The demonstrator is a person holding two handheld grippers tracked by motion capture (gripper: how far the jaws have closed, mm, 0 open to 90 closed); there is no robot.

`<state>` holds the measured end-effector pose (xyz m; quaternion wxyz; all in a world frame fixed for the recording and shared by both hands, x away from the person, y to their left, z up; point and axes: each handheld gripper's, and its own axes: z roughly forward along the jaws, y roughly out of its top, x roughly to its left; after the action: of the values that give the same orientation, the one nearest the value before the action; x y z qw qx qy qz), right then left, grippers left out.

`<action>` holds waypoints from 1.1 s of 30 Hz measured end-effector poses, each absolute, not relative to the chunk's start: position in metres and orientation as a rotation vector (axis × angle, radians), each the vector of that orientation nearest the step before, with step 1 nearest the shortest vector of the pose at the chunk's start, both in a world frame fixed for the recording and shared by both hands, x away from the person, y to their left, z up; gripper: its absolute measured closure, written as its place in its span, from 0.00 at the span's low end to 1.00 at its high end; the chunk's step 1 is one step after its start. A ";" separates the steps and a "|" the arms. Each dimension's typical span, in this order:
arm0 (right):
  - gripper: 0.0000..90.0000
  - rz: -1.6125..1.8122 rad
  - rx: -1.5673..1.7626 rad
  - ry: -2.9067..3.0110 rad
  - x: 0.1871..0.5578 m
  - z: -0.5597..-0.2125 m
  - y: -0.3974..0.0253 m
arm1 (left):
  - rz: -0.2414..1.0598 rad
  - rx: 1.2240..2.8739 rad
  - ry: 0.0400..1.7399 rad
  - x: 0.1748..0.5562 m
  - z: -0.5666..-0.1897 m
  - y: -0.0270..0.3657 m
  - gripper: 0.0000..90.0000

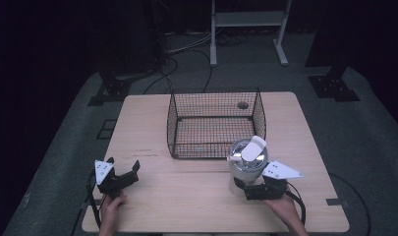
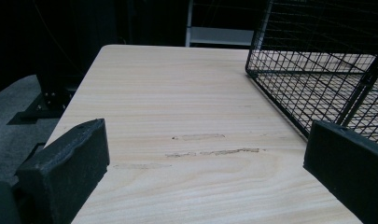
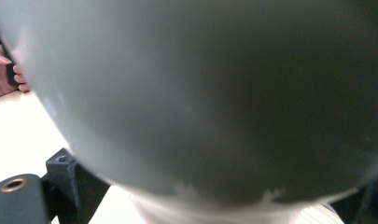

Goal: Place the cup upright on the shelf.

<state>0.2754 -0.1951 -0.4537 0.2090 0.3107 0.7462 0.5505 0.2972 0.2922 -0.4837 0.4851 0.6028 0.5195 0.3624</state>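
Pressed close against the right gripper (image 1: 245, 189) at lower right of the high view, its jaws around the grey jug (image 1: 246, 164), the load wants a level lift into the wire basket (image 1: 216, 123), while the left gripper (image 1: 120, 178) waits wide open, empty.

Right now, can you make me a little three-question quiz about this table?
1. True or false: the wire basket has something inside.
2. Which tongs are around the silver canister: A) left tongs, B) right tongs?
3. Fill in: the canister stands just ____ the basket, on the wooden table.

Key: 1 false, nothing shows in it. 2 B; whether they squeeze it is unclear. 3 outside, by its near right corner.
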 end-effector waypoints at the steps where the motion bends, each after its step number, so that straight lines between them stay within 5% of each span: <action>1: 0.08 1.532 0.860 2.073 0.276 -0.454 -0.195 | 0.882 1.467 1.264 0.297 -0.484 0.292 0.00; 33: 0.10 1.503 0.865 2.013 0.269 -0.456 -0.191 | 0.883 1.465 1.264 0.297 -0.484 0.292 0.00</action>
<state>0.2689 -0.1908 -0.4555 0.2399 0.3162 0.7354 0.5492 0.2975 0.2923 -0.4838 0.4859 0.6021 0.5194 0.3628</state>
